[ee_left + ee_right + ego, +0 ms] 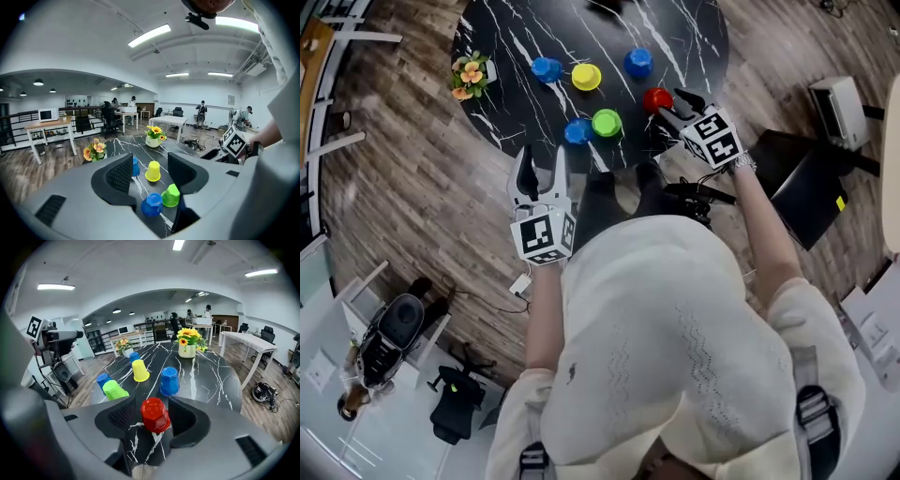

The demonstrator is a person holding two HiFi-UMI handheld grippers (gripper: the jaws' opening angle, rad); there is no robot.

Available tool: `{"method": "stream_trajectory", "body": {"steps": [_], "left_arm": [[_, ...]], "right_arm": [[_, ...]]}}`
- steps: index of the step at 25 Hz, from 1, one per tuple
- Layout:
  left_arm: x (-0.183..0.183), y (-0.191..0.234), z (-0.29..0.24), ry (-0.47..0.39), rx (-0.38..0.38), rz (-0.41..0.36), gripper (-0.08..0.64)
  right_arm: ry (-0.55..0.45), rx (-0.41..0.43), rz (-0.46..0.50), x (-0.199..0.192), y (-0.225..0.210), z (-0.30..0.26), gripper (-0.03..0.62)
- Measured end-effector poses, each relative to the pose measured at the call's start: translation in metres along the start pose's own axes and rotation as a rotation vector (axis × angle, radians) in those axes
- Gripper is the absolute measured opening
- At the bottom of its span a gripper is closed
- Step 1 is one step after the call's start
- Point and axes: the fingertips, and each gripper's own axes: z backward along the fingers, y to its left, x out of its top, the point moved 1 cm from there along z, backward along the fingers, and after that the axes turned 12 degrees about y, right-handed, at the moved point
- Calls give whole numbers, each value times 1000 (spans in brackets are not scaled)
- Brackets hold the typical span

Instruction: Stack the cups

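The red cup (155,415) stands upside down near the front edge of the black marbled desk (206,376), between the fingers (121,417) of the right gripper (680,105). These fingers are spread apart. A strip of desk shows between the cup and one finger, while the other finger lies very close to the cup wall (a light touch there cannot be ruled out), so no squeeze is judged to be applied.

The cup looks like thin moulded plastic, and is expected to be light, smooth and easily dented if pinched hard. Because the wall tapers towards the upturned base, a hold across the faceted wall at mid-height or lower is judged safest. A grip near the narrow top would be likely to slip off.

The left gripper (539,173) is held short of the desk, with its fingers apart and nothing between them. The green cup (171,195) and the near blue cup (152,205) stand side by side, touching or nearly so, on the desk beyond it. The yellow cup (153,171) stands further back.
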Motion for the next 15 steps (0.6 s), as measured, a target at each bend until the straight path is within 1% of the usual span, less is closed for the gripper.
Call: {"method": "stream_trajectory", "body": {"steps": [6,15], "left_arm": [[5,3,9,-14,26,11,255],[4,8,21,-21,61,14,255]], "right_arm": [[68,-5,46,-16,2,-19,252],[103,-9,57,-27,1,-36,250]]}}
